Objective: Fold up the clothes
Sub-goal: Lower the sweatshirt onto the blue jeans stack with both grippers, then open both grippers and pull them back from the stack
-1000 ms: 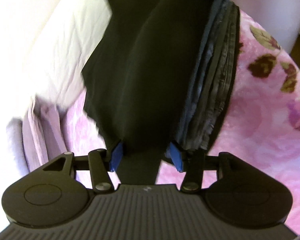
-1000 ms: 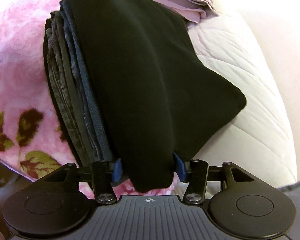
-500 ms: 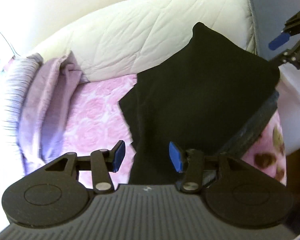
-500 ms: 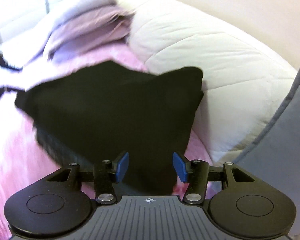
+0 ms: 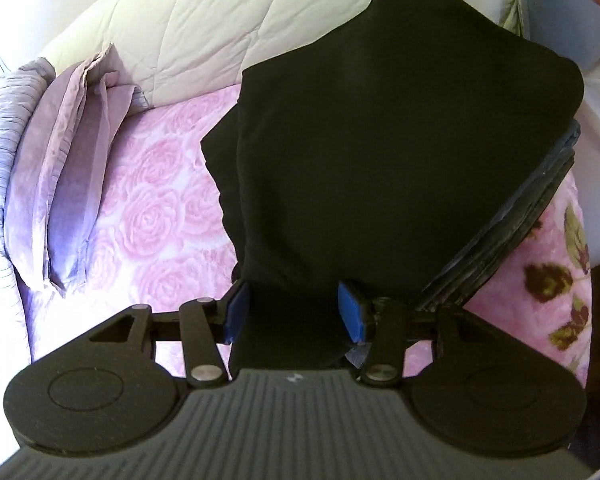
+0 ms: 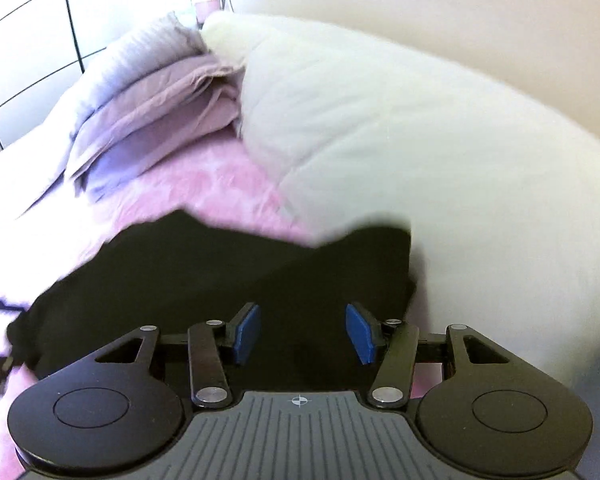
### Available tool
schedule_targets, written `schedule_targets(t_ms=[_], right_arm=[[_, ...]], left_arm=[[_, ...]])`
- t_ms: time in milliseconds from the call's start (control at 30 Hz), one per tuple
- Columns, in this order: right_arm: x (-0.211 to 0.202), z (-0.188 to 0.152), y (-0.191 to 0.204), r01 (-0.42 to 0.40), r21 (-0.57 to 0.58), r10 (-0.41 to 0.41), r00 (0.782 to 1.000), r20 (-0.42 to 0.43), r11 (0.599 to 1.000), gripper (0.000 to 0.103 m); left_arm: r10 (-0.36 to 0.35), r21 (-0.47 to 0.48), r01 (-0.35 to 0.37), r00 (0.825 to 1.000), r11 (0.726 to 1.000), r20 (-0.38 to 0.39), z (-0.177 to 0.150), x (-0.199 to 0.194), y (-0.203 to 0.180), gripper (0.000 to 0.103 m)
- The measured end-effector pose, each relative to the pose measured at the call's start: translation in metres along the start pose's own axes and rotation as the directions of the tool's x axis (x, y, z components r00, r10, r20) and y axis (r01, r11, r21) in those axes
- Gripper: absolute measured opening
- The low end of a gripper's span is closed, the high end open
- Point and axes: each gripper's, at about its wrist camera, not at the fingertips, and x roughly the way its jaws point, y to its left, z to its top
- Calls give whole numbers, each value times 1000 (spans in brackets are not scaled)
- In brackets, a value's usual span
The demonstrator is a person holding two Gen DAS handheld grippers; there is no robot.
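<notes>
Left gripper (image 5: 294,312): jaws apart, black folded garment (image 5: 396,152) running between the blue pads; whether they press it, I cannot tell.
Right gripper (image 6: 302,332): jaws apart, nothing clamped, lifted clear above the black garment (image 6: 220,276).
Garment place: lying on the dark folded stack (image 5: 512,236), which sits on the pink rose blanket (image 5: 156,208), just beside the white quilt (image 5: 204,24).
Done: garment looks folded and stacked.
Left: release; a corner overhangs, may want squaring.
</notes>
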Motion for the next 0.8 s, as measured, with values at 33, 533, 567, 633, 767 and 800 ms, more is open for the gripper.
schedule_targets(t_ms=[33,533,567,633,767,800], right_arm=[[15,7,-6,12,-2,-12,1000,1,1000,53],[66,11,-55,34,193,-15,995,-100,981,67],[52,3,-49,28,192,-12,996,-84,981,69],[33,-17,-33,-3,199,18,997,-74,980,76],[7,-74,-11,-26,227,57,990,-130,973,82],[1,-88,-6,-23,232,58,988,-142,973,82]], left_arm=[[4,-6,-4,1000,1000,-4,1,1,-1,44],[2,-87,-4,1000,996,-22,1,-11,5,45],[0,-115,-2,1000,993,-20,0,-14,7,48],[-12,-198,8,1000,980,-18,-5,-21,10,56],[-65,-325,43,996,945,-57,-20,-21,11,58],[-62,-325,36,996,945,-70,-23,-21,8,58]])
